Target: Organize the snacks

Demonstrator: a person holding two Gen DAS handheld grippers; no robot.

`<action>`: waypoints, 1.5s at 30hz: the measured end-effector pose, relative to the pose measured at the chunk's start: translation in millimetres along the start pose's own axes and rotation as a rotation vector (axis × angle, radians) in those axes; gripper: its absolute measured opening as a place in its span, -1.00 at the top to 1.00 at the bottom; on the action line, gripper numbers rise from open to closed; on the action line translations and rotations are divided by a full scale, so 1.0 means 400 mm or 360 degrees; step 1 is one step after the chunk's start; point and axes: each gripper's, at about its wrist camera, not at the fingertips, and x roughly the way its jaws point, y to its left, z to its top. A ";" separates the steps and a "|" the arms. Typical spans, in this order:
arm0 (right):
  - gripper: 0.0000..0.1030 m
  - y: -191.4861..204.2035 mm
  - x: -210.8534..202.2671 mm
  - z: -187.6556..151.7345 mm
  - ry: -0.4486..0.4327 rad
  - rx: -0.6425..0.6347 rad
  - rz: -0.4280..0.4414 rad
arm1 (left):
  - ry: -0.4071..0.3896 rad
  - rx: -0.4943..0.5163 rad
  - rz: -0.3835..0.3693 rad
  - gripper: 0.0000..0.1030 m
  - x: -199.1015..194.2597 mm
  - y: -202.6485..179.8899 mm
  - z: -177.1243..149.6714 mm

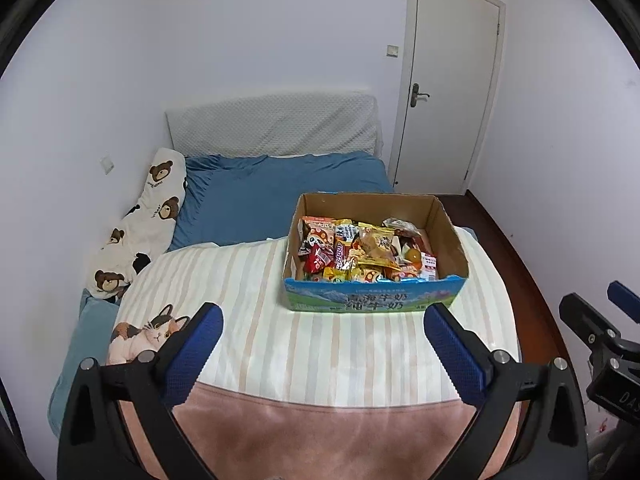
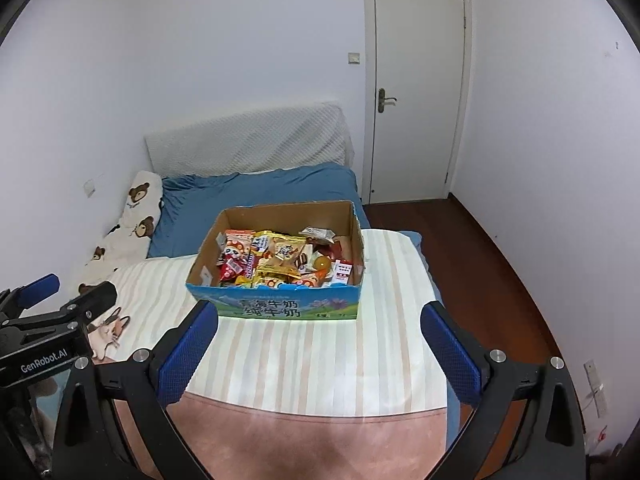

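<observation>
Both the left tongs (image 1: 323,340) and right tongs (image 2: 319,338) stand wide apart, empty. The snack box (image 1: 374,304) sits on the bed ahead of them, seemingly filled; reaching forward comes next.

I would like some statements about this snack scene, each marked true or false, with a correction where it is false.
1. The snacks lie inside the cardboard box. True.
2. The left gripper is shut on a snack. False: its jaws stand open with nothing between them.
3. The box stands on the striped blanket. True.
4. The door is wide open. False: it is closed.
5. The right gripper is open and empty. True.
6. The bear-print pillow lies inside the box. False: it lies along the wall, left of the box.
</observation>
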 end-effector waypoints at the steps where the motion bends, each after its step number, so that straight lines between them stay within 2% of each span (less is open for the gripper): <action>1: -1.00 -0.003 0.012 0.004 0.0008 0.0003 -0.0005 | 0.0009 0.0000 0.0003 -1.00 0.014 -0.001 0.007; 8: -1.00 -0.015 0.104 0.037 0.0010 0.0024 -0.0059 | -0.0015 0.0046 0.0061 -1.00 0.086 -0.020 0.043; 19: -1.00 -0.022 0.218 0.058 0.0061 0.0046 -0.0103 | 0.0074 0.0065 0.0066 -1.00 0.181 -0.036 0.057; 45: -1.00 -0.017 0.233 0.061 0.0075 0.0061 -0.0106 | 0.0056 0.0080 0.0052 -1.00 0.193 -0.035 0.072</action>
